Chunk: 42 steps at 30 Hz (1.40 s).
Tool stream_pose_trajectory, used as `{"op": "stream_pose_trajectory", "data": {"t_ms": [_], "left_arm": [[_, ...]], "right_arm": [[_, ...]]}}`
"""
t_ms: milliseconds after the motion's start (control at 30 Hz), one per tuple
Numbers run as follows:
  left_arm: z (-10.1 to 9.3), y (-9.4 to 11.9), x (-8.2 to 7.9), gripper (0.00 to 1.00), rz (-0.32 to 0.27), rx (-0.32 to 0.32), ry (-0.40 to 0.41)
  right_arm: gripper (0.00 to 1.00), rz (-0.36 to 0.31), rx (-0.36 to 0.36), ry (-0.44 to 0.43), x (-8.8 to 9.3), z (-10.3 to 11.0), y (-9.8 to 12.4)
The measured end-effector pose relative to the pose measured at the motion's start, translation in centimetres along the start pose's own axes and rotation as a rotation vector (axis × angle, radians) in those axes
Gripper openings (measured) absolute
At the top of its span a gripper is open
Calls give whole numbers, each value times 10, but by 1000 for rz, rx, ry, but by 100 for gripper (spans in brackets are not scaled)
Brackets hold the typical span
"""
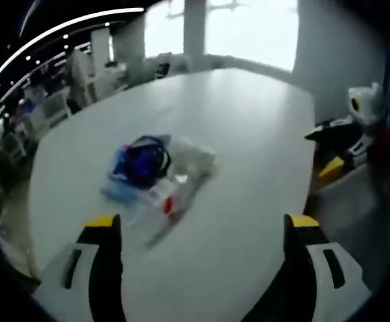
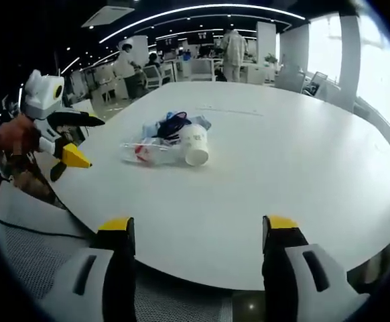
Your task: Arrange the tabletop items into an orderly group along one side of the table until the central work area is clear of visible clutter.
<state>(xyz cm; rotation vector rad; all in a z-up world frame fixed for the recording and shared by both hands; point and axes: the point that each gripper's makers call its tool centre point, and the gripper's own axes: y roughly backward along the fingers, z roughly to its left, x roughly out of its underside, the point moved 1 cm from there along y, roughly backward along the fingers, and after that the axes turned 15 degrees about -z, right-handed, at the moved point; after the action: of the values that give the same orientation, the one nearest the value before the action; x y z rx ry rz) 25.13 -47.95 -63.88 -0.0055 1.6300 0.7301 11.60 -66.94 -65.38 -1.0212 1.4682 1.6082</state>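
White worktop (image 2: 302,168) carries one clump of clutter: a paper cup (image 2: 196,144) on its side, just beside what looks like a clear bottle (image 2: 148,151). Left gripper (image 1: 202,231) and right gripper (image 2: 198,231) are both spread wide, empty, well short of the cup.

Your table (image 2: 302,168) holds one cluster near its middle: a cup (image 2: 195,144) on its side, bottle (image 2: 148,152) beside it (cables (image 2: 171,124) behind).
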Motion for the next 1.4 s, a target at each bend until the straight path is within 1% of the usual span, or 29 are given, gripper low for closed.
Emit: {"op": "stream_pose_trajectory", "data": {"t_ms": [133,233,433,533,600,800,867,1067,1233,1333,1400], "left_arm": [[5,-9,-3,96,11,31,-17],[8,-16,1,96,57,71,-72],[11,-31,10,96,125,138,-158],[12,-37,11,95,131,153,-163],[11,-41,15,95,148,167,-162],[14,-54,28,95,201,203,-203],[17,-58,31,95,217,214,-227],[22,-71,39,94,254,236,-257],[20,-82,40,95,266,272,-255],[24,-89,42,95,286,284,-281],[26,-94,43,95,295,289,-284]], "right_arm": [[78,1,1,2,0,0,0],[78,0,4,2,0,-1,0],[77,0,8,-7,0,-2,0],[77,2,11,-10,0,-2,1],[77,-1,9,-2,-1,-2,0],[77,3,11,-5,0,-2,0],[77,6,10,-3,1,-2,-1],[77,11,12,-2,2,-3,-1],[77,12,18,-3,2,-4,-1],[77,7,25,-2,2,-5,0],[76,-4,29,-3,-1,-6,0]]}}
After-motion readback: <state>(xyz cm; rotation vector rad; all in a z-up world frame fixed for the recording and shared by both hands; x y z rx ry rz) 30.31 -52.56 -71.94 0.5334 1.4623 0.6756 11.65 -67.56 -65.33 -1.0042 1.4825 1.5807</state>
